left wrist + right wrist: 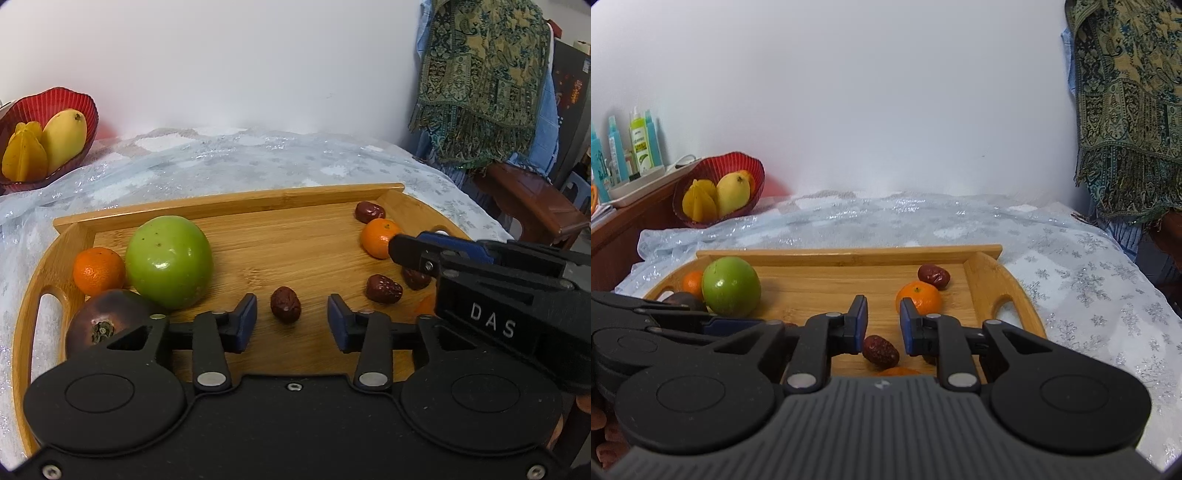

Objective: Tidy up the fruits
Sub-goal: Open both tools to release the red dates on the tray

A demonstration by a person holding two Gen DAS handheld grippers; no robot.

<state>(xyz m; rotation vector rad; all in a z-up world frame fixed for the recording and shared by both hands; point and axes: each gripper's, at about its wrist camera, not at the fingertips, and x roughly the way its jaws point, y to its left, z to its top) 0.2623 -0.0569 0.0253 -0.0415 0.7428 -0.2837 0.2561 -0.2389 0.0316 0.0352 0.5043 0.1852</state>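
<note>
On a bamboo tray, the fruit lies roughly sorted: a green apple and tangerine left, red dates and another tangerine right. The left gripper hovers with jaws partly open around a lone red date, gripping nothing. The right gripper, likewise part-open and empty, straddles another date.
</note>
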